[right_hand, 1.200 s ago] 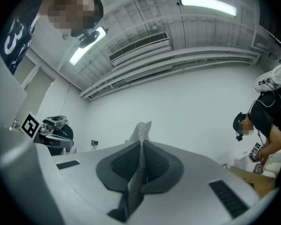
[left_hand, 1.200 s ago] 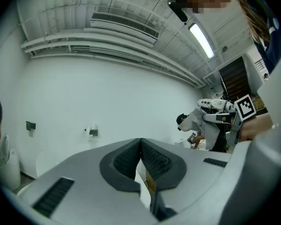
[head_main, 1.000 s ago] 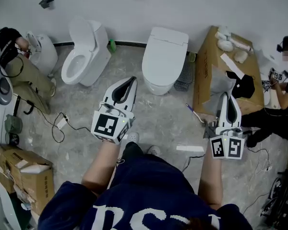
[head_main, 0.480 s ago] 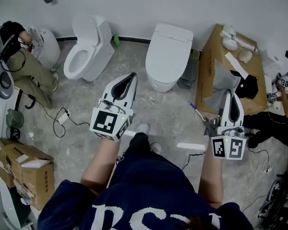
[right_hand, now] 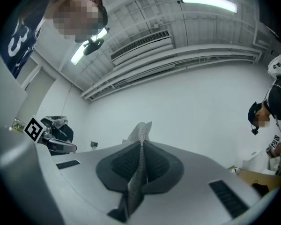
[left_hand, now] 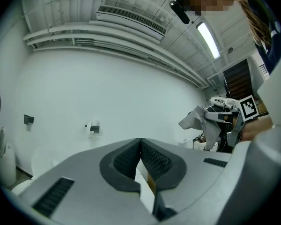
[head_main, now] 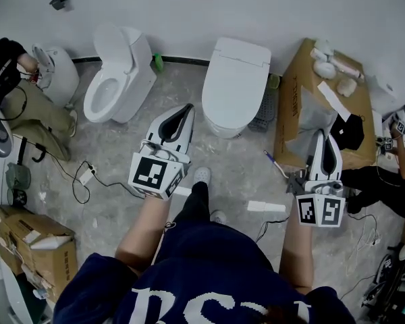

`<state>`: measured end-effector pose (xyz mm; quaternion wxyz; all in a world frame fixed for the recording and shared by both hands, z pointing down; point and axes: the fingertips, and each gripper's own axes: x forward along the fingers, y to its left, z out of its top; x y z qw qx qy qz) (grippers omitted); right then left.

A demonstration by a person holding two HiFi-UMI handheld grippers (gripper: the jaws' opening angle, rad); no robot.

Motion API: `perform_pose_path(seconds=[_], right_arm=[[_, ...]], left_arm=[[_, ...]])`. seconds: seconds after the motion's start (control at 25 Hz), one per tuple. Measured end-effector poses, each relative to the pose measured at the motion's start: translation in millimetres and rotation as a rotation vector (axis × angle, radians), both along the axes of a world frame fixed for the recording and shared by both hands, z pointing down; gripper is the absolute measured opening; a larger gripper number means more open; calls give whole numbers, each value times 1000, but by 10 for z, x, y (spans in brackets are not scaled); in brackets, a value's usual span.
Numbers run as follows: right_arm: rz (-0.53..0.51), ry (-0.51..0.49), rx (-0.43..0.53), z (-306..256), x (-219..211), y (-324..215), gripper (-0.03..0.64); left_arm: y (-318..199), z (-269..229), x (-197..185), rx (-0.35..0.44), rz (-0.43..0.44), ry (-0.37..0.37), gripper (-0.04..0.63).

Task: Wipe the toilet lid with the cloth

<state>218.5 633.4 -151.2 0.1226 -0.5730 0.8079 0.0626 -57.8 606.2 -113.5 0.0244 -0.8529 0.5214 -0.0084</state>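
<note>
Ahead of both jaws, well apart: toilet lid, down and unwiped; we list cloth pinched between right gripper jaws, left gripper jaws pressed together, empty; approach step, cloth next needs carrying onto lid.

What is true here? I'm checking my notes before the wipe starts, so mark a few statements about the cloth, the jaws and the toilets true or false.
1. The right gripper is shut on the cloth. True.
2. The left gripper grips a cloth too. False: its jaws are together with nothing between them.
3. The middle toilet's lid is down. True.
4. The cloth lies on that lid. False: it is in the right gripper, off to the lid's right, near the cardboard box.
5. The left toilet has its lid raised. True.
</note>
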Motion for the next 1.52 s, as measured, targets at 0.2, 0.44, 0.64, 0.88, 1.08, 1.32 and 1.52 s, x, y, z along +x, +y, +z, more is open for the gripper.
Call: perform_pose_path(seconds=[0.2,0.44,0.64,0.88,1.08,1.32,1.52], right_arm=[[7,-2,-2,-4,-224,-730,25],[24,2,20,-158,-571,-1568,25],[62,-7,25,-207,-710,-2089,25],[85,-11,-19,-70,-720,-2458,25],[71,-17,-44,84,-606,-2858,25],[20,-26,-27,96,-367,-3570,25],[-24,-24,17,-77,-39,-4198,25]], left_arm=[[-736,-27,-186,5,13,-3,16],[-1669,-160,-529,25,31,2,15],[-2306,-189,-646,28,72,-1,15],[-2778,-54,-648,-3,94,2,15],[-3125,132,-533,-39,85,-3,15],[-3682,157,-316,-42,40,-19,15],[-4169,37,-56,-19,-5,-21,15]])
